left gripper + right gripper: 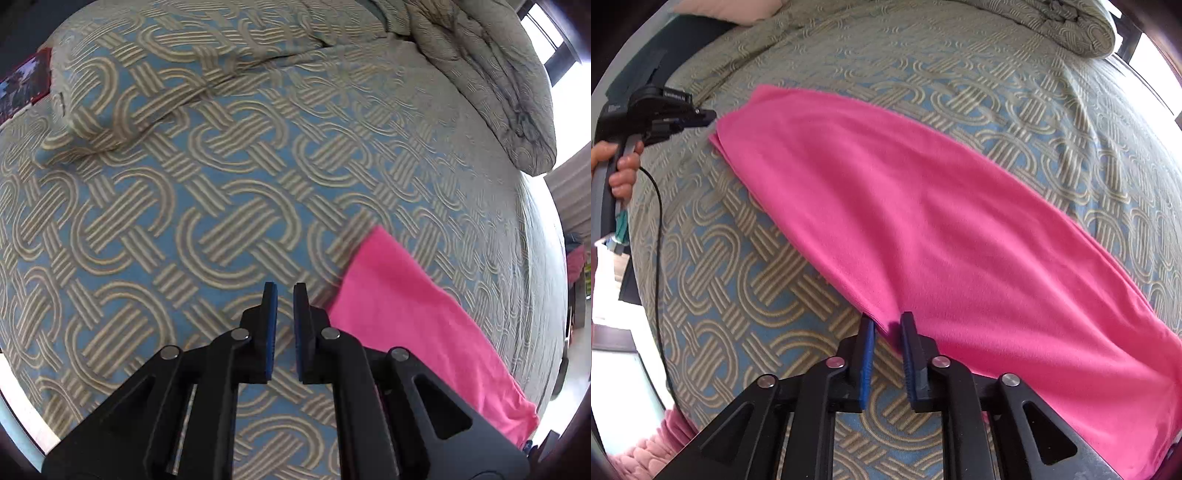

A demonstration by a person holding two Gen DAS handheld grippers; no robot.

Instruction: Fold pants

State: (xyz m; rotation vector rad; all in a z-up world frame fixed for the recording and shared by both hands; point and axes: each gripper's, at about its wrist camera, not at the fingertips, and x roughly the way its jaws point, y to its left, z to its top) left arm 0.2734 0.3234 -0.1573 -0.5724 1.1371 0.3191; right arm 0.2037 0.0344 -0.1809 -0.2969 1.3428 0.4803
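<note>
Right gripper (887, 325): black fingers with blue pads (867, 354), pointing steeply down, a narrow gap between them. The near edge of the bright pink, soft-knit pants (923, 229) runs into that gap; a small fold of pink cloth sits between the pad tips. Whether the pads actually press on it cannot be told from this view.

Left gripper (285, 286): same black fingers, blue pads (271, 321), nearly together with only a slim slot left. Nothing between them; patterned bedspread shows through the slot. The tips hang over bare cover, just left of the pants' narrow end (417, 317).

From the right wrist view the left gripper (705, 117) appears at the far left, tip just beside the pants' far corner, not clearly touching. A person's hand (622, 170) wraps its handle; a thin black cable (659, 221) droops from it.

Pants lie flat as one long, doubled strip, diagonal across the blue bedspread with tan interlaced-band pattern (746, 258).

Farther out: matching patterned pillow (122, 88) at upper left of the left wrist view, and a rumpled grey-green quilt (495, 81) heaped at upper right near a bright window.
</note>
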